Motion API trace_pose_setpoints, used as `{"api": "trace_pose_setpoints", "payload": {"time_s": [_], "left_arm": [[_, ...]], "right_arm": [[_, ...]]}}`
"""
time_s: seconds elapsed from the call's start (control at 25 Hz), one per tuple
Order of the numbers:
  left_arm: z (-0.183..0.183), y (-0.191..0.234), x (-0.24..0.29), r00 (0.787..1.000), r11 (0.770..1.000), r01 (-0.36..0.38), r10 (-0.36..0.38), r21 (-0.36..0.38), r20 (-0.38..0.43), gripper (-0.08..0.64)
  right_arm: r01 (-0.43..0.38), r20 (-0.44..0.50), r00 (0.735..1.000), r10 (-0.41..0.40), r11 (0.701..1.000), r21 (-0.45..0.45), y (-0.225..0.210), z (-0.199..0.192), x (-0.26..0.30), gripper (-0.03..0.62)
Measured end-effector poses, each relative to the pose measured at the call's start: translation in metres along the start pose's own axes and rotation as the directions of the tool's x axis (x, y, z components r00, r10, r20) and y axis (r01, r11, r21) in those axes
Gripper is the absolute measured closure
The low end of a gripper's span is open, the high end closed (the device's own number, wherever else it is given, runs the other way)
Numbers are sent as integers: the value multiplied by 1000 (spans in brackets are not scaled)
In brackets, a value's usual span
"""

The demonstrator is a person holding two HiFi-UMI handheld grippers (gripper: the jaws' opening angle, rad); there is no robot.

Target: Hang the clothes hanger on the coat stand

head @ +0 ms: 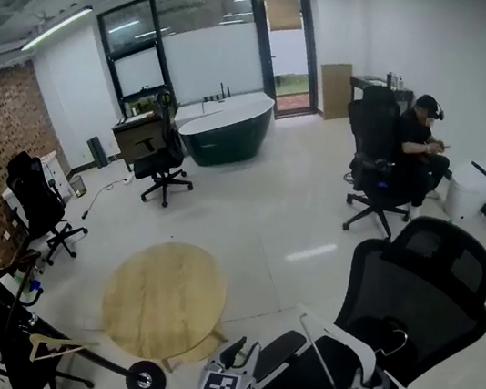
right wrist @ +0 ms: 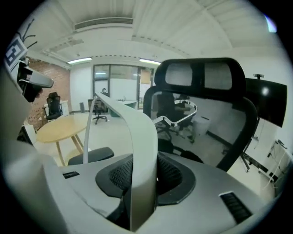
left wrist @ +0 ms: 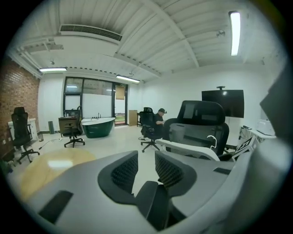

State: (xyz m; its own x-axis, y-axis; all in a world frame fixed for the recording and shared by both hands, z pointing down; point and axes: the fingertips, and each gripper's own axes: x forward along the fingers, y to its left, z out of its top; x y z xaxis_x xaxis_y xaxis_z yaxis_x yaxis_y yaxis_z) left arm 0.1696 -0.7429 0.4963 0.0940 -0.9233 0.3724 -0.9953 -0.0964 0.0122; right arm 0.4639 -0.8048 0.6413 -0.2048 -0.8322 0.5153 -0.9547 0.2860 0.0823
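My right gripper [head: 369,378] is shut on a white clothes hanger [head: 339,336], low at the right of the head view. In the right gripper view the hanger's white arm [right wrist: 142,146] stands pinched between the pads of this gripper [right wrist: 144,176]. Its metal hook [head: 397,341] curls over the chair seat. My left gripper [head: 243,357] hovers just left of the hanger, and its jaws [left wrist: 146,160] are open with nothing between them. The hanger [left wrist: 192,148] shows beyond them. The black coat stand [head: 17,290] stands at the far lower left with wooden hangers [head: 51,346] on it, well apart from both grippers.
A round wooden table [head: 166,296] stands between the grippers and the coat stand, whose round base [head: 145,380] lies close by. A black office chair [head: 420,293] is right under the hanger. Farther back are a seated person [head: 417,149], a dark bathtub [head: 226,131] and other chairs.
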Motion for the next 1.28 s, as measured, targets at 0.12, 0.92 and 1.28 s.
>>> {"api": "trace_pose_setpoints", "payload": {"time_s": [0.12, 0.92, 1.28], "left_arm": [[8, 22, -46, 999, 999, -43, 43, -11, 34, 442], [-66, 292, -406, 893, 894, -407, 433, -186, 127, 442], [-87, 321, -490, 806, 806, -547, 580, -226, 117, 442]], "right_arm": [[-45, 79, 996, 50, 997, -62, 36, 39, -33, 474], [-266, 259, 856, 447, 811, -522, 432, 144, -239, 474], [-390, 227, 721, 654, 655, -648, 539, 151, -280, 474]]}}
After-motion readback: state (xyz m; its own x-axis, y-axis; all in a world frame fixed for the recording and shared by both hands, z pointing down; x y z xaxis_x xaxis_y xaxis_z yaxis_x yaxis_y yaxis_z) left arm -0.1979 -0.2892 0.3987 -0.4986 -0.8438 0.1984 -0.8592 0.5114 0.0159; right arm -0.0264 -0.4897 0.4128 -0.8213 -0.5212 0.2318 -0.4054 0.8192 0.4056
